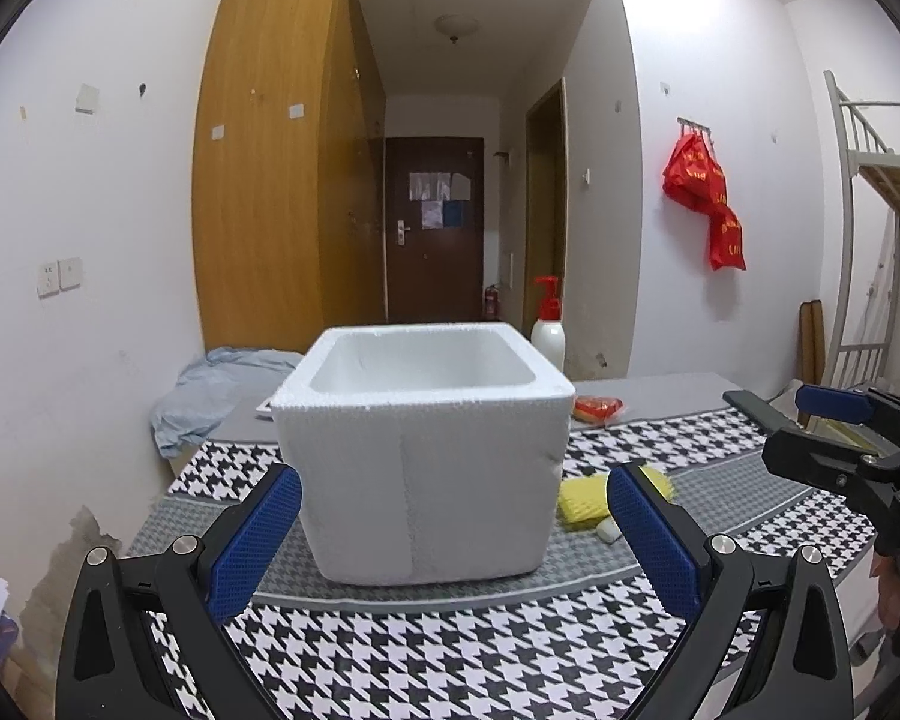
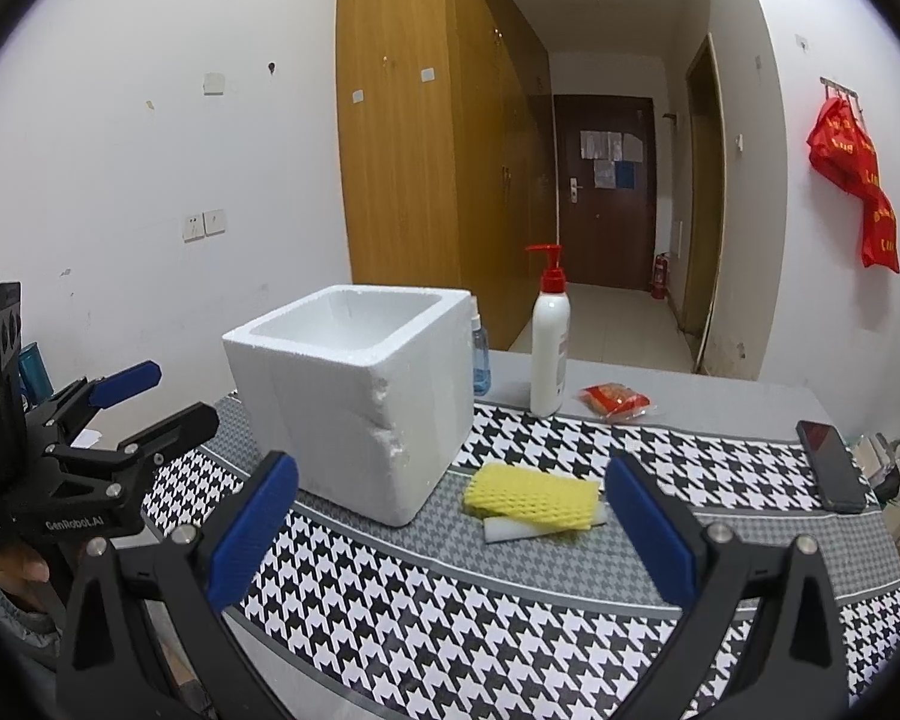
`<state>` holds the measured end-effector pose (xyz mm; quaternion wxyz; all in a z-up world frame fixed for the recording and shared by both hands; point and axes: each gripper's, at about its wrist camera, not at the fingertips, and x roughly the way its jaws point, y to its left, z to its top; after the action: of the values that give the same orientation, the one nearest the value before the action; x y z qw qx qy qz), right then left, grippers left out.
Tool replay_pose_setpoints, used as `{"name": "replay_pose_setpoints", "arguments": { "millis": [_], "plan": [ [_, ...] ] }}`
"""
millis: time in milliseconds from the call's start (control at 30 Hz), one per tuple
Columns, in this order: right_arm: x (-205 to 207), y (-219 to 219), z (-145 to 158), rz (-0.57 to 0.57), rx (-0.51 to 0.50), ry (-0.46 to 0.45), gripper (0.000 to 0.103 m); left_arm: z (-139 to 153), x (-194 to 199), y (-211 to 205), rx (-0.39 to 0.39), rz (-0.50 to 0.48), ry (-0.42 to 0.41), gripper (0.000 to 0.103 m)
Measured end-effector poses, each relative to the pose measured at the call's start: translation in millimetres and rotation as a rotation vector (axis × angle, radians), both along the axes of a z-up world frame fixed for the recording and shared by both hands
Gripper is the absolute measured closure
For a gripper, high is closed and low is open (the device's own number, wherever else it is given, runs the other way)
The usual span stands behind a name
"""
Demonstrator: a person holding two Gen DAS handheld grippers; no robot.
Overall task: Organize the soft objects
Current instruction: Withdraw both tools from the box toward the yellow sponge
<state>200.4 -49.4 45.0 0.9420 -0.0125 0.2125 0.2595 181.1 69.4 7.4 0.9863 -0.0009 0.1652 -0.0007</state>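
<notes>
A white foam box [image 1: 426,468] stands open-topped on the houndstooth cloth, directly ahead of my left gripper [image 1: 456,516], which is open and empty, its blue pads flanking the box's lower front. To the box's right lies a yellow foam net [image 2: 531,495] on top of a white foam strip [image 2: 510,531]; the net [image 1: 582,498] also shows in the left wrist view. My right gripper [image 2: 450,498] is open and empty, a short way in front of the net. Each gripper appears in the other's view: the right gripper [image 1: 765,401] at the right edge, the left gripper [image 2: 183,393] at the left edge.
Behind the box stand a white pump bottle with a red top [image 2: 549,348] and a small blue spray bottle [image 2: 480,360]. A red packet [image 2: 615,399] and a dark phone [image 2: 831,465] lie to the right. A pale blue cloth [image 1: 210,390] is heaped at the far left.
</notes>
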Motion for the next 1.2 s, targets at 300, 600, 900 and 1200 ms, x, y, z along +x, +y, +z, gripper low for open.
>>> {"name": "replay_pose_setpoints", "arguments": {
  "millis": [300,600,900,1200],
  "plan": [
    [0,-5,-14,0.002,0.0,0.027,0.0,-17,-1,-6,-0.009,-0.013,0.032,0.001],
    [3,-18,-30,-0.043,-0.014,0.052,0.0,-27,4,-24,-0.023,-0.077,0.048,0.001],
    [4,-44,-40,-0.102,-0.014,0.073,0.0,-35,19,-45,-0.033,-0.142,0.08,0.001],
    [6,-76,-47,-0.182,-0.015,0.09,0.0,-42,39,-74,-0.022,-0.204,0.12,0.001]
  ]
}}
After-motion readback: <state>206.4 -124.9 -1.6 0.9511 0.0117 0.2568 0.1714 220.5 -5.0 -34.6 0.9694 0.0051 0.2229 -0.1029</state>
